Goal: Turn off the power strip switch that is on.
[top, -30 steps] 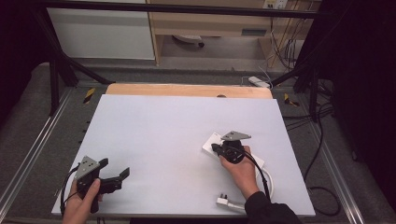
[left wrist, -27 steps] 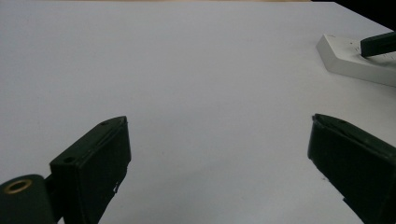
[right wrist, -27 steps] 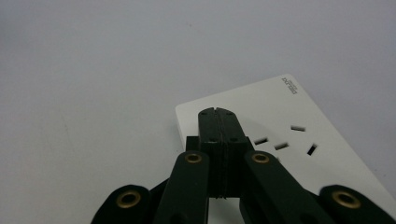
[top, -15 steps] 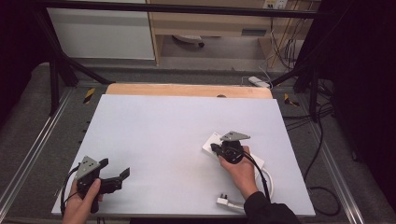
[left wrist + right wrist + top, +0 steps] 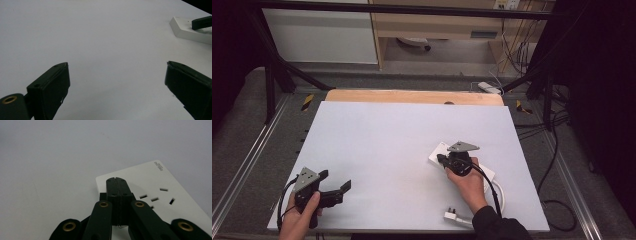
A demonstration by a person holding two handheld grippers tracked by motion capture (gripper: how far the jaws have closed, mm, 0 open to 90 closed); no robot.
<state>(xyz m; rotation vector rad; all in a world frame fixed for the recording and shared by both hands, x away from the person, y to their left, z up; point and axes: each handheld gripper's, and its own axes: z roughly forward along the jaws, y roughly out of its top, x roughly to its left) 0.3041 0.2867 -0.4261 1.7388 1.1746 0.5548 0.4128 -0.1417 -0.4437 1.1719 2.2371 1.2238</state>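
Observation:
A white power strip lies on the white table, right of the middle. Its socket holes face up in the right gripper view. My right gripper is shut with nothing between its jaws, and its tips hover over or rest on the strip's end; contact is unclear. The strip's white cable curls toward the front edge and ends in a white plug. My left gripper sits at the front left, open and empty, pointing across bare table toward the strip.
A wooden board runs along the table's far edge. Beyond it, on the floor, are a white adapter and a cabinet. Dark cables hang off the right side. A metal frame rail borders the left.

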